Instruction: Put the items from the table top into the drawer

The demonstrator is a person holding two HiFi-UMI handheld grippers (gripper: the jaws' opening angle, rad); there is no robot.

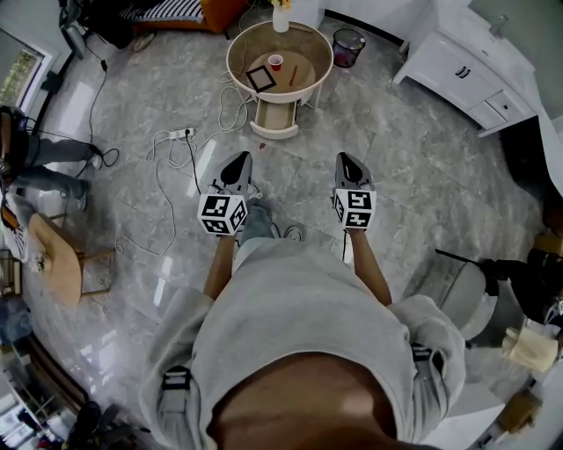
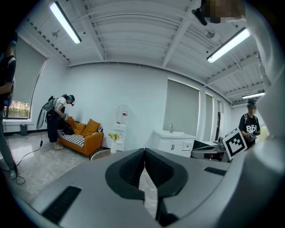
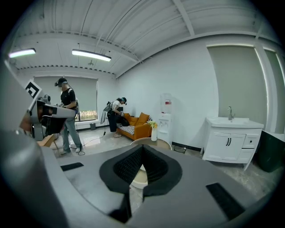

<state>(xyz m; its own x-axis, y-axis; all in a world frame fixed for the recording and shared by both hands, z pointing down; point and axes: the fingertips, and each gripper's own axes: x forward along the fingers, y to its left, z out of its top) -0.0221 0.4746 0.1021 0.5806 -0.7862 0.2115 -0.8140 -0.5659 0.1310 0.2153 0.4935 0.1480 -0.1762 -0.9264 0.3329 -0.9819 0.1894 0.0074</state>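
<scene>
Your left tongs (image 1: 236, 167) and right tongs (image 1: 349, 169) are both pressed together with nothing between them, held out in front of you and well short of the round table (image 1: 232, 54). On its top lie a red cup (image 1: 275, 61), a black-framed square (image 1: 261, 78) and a thin red stick (image 1: 294, 75), with a white vase (image 1: 281, 18) at the far edge. The drawer (image 1: 274, 132) under the near side stands open, and from here it seems to hold nothing, so I judge no item is moved yet. Watch the floor: a power strip (image 1: 180, 134) and its white cables (image 1: 159, 149) lie between you and the table, and a foot could catch them as you walk up. Spread the jaws before you reach, or the closed tips may knock the light cup over. Mind the open drawer too, since a knee or low tongs could bump it and shake the table.
</scene>
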